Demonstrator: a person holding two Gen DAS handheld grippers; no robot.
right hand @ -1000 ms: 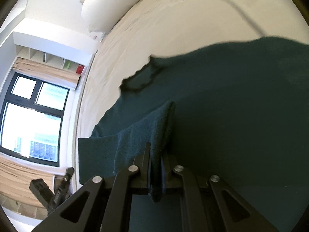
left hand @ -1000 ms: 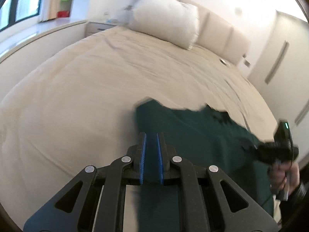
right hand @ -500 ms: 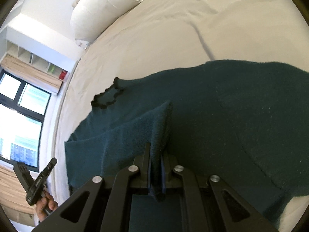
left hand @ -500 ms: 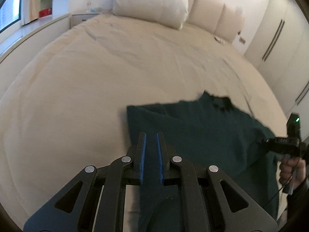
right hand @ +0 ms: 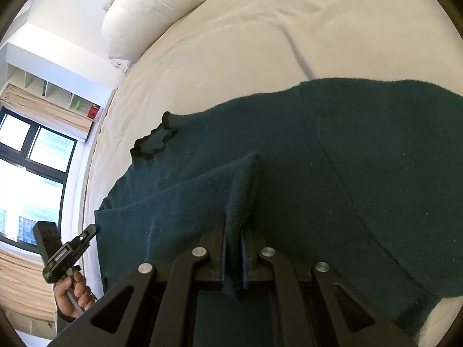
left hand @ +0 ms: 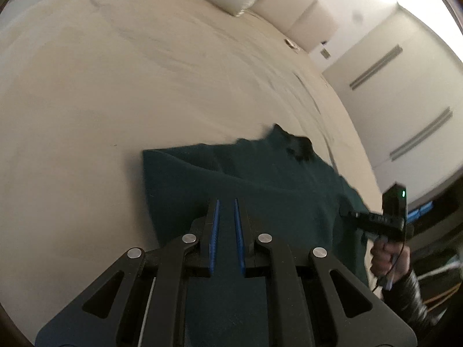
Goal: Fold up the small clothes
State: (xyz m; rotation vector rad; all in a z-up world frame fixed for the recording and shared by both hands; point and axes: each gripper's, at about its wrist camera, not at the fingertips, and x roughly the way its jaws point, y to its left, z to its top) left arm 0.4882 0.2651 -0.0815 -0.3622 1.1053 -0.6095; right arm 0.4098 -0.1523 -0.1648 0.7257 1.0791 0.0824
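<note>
While I look along my left gripper (left hand: pixel 225 217), its blue-padded fingers stand slightly apart with dark green cloth showing between them; I cannot tell whether they pinch it or only hover over it. The green sweater (left hand: pixel 260 190) lies on the cream bed (left hand: pixel 115 86), its near-left corner squared off, I judge so the fold has a straight edge. My right hand (left hand: pixel 389 260) is at the sweater's far side.

Along the right gripper (right hand: pixel 233 248), the jaws are clamped on a raised ridge of the sweater (right hand: pixel 347 159), which keeps a doubled layer lifted for laying over the body. The scalloped neckline (right hand: pixel 153 144) faces the pillow (right hand: pixel 150 8), so the garment lies flat and oriented for folding.
</note>
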